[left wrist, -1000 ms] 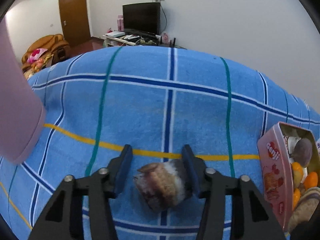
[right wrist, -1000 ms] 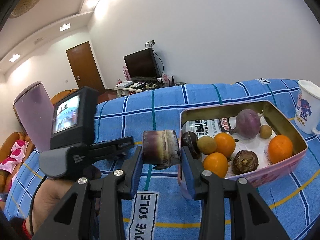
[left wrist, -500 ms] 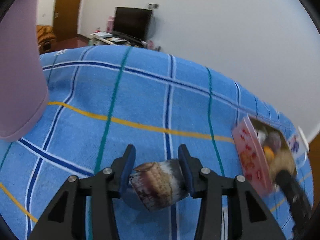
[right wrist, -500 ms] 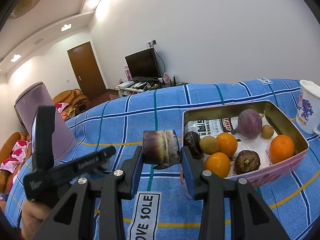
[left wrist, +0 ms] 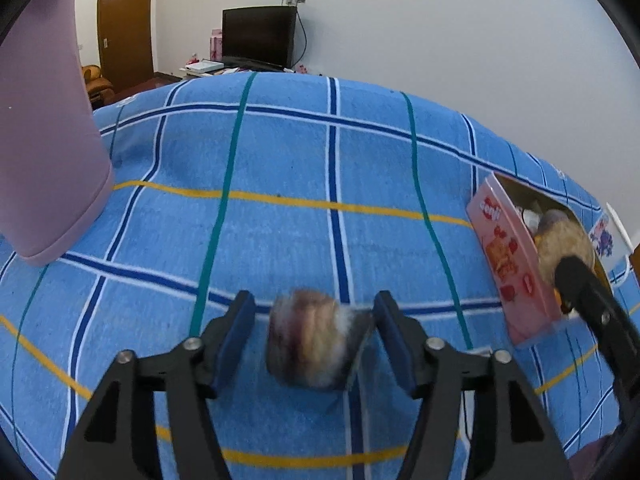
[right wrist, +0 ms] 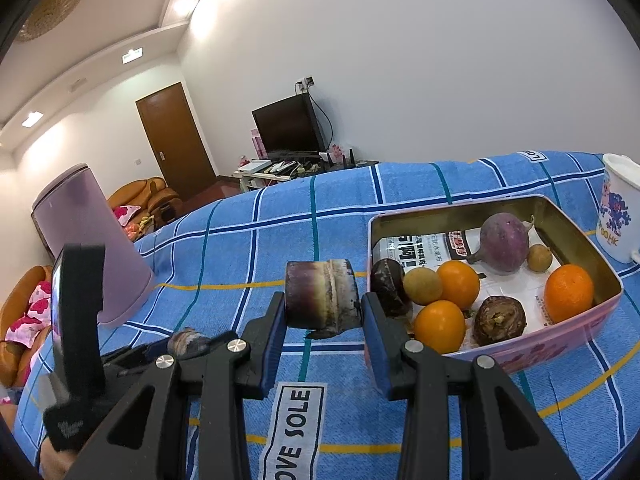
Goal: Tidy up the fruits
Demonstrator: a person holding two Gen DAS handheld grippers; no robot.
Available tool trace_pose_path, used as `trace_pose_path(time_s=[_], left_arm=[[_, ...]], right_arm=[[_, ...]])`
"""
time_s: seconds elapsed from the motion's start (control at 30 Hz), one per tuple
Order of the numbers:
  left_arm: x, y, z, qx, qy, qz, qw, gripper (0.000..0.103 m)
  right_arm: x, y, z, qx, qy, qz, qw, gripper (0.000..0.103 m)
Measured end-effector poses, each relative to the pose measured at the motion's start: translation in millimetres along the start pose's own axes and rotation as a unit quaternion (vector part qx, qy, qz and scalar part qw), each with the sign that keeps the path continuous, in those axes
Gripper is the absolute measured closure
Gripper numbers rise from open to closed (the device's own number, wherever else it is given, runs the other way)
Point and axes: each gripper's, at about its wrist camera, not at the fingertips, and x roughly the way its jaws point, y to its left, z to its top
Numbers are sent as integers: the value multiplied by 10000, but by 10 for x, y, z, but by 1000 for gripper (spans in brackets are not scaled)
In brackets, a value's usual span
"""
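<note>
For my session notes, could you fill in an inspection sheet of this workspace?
Surface: blue plaid cloth bearing a "LOVE SOLE" label.
Job's things: pink tin holding three oranges, a purple radish and brown fruits.
Clutter: white mug; pink container.
Grippers: left gripper jaws opening, blurred brown piece between them, gaps either side; right gripper shut on a purple-brown stalk piece.
Cables: one at the TV.
Surroundings: brown door, sofa.

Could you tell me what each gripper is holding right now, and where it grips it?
The right gripper clamps a brown-purple chunk by its sides. The left gripper is opening; its blurred chunk sits between the pads, unheld.
</note>
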Motion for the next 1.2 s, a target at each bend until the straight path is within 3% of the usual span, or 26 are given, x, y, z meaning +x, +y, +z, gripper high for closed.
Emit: trace_pose_path(time_s=[0.17, 0.23, 0.47, 0.73, 1.2], left_arm=[[-27, 29, -6, 14, -26, 28, 10000, 37], [-17, 45, -10, -13, -2, -67, 10000, 53], [-5, -11, 29, 59, -59, -50, 10000, 54], [-324, -35, -37, -153, -872, 417, 9952, 54], [-467, -218, -200, -132, -930, 519, 9942, 54]], right_arm=[[12, -7, -1, 17, 40, 32, 10000, 63], [15, -14, -1, 22, 50, 38, 10000, 63], [17, -7, -3, -11, 38, 0, 10000, 63], [-70, 44, 14, -194, -186, -46, 9996, 63], [-275, -59, -26, -480, -359, -285, 9978, 63]])
